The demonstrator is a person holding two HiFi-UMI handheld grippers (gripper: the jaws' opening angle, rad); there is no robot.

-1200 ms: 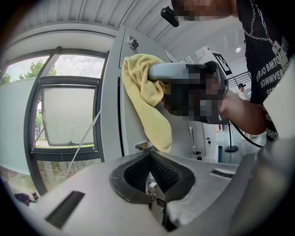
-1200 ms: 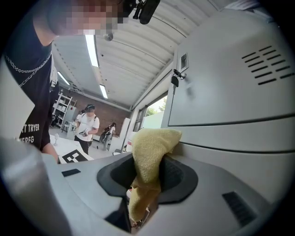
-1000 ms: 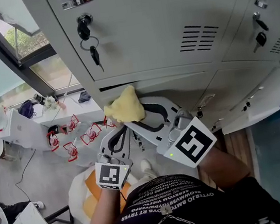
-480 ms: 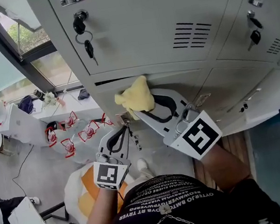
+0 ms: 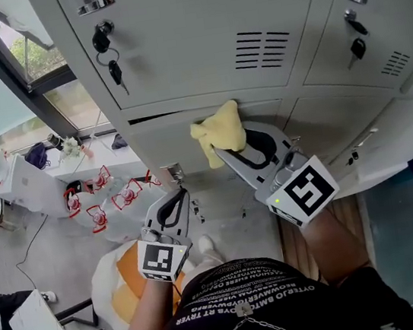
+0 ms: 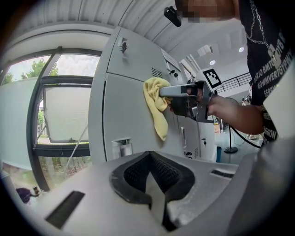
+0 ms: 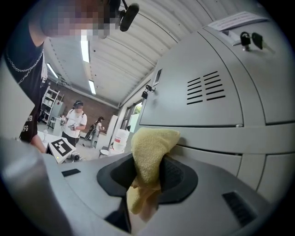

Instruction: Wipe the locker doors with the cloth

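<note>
My right gripper (image 5: 235, 142) is shut on a yellow cloth (image 5: 219, 129) and presses it against the top edge of a lower grey locker door (image 5: 164, 140), just under the vented upper door (image 5: 195, 39). In the right gripper view the cloth (image 7: 150, 152) bulges out between the jaws and touches the door seam (image 7: 216, 124). My left gripper (image 5: 177, 195) hangs lower left, shut and empty, apart from the doors. From the left gripper view (image 6: 148, 173) I see the cloth (image 6: 156, 99) draped down the door and the right gripper (image 6: 186, 97) behind it.
A key ring (image 5: 106, 48) dangles from the upper door's lock; another key (image 5: 358, 45) sits in the neighbouring door. A window (image 5: 36, 55) is at the left. Bags and boxes (image 5: 112, 205) lie on the floor below. People (image 7: 73, 122) stand far behind.
My right gripper has slid the cloth to the right along the top of the lower door. The left gripper has barely moved.
</note>
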